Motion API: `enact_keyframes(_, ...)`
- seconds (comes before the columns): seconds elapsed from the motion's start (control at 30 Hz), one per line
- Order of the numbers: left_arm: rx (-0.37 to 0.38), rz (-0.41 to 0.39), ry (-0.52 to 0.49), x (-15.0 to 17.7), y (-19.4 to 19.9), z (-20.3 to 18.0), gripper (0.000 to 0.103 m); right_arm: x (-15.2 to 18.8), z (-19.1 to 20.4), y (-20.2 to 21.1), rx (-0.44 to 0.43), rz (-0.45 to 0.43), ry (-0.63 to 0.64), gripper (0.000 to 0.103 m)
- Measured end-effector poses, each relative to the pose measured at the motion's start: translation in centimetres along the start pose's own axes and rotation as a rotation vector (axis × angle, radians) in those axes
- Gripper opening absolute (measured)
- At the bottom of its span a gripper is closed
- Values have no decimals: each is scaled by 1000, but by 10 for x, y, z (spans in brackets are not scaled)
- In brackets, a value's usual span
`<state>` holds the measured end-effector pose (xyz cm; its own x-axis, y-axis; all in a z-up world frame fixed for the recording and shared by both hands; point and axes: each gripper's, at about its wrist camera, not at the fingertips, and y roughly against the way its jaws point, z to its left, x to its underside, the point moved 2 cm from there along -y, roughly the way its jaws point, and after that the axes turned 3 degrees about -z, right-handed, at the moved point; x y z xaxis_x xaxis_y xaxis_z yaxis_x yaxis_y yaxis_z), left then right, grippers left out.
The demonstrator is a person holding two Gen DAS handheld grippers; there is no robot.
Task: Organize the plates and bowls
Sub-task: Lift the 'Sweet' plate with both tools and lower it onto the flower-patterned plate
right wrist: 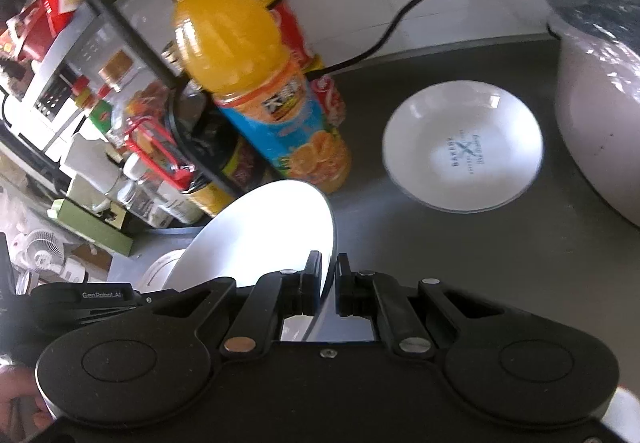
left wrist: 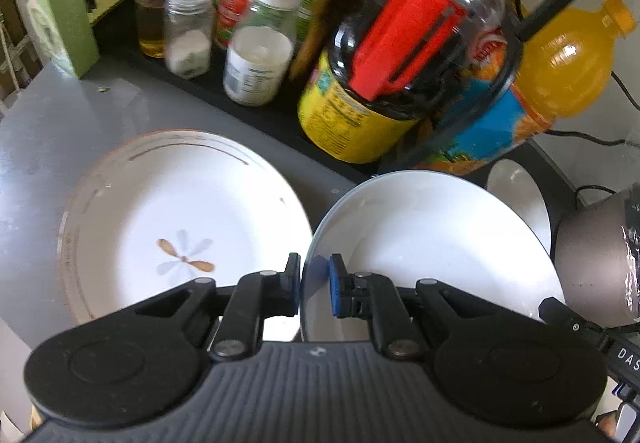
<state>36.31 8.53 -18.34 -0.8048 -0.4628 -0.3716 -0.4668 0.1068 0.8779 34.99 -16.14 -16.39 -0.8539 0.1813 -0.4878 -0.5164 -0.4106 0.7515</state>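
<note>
A plain white plate [left wrist: 432, 243] is held tilted above the grey counter by both grippers. My left gripper [left wrist: 315, 285] is shut on its near rim. My right gripper [right wrist: 329, 289] is shut on the opposite rim of the same plate [right wrist: 264, 235]. A flower-patterned plate [left wrist: 176, 219] lies flat on the counter to the left of it. A white bowl with printed lettering [right wrist: 464, 147] sits on the counter ahead of the right gripper; its edge shows in the left wrist view [left wrist: 520, 199].
A black tray of jars and bottles [left wrist: 248, 43] lines the back. An orange drink bottle [right wrist: 256, 75] stands beside the held plate. A large white pot with a plastic bag [right wrist: 600, 115] stands at the right. Cables run along the wall.
</note>
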Motion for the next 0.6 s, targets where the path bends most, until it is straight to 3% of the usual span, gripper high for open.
enact_keyframes(0.6, -55, -33, 110, -8, 27, 83, 13, 14, 72, -29, -54, 71, 108, 7)
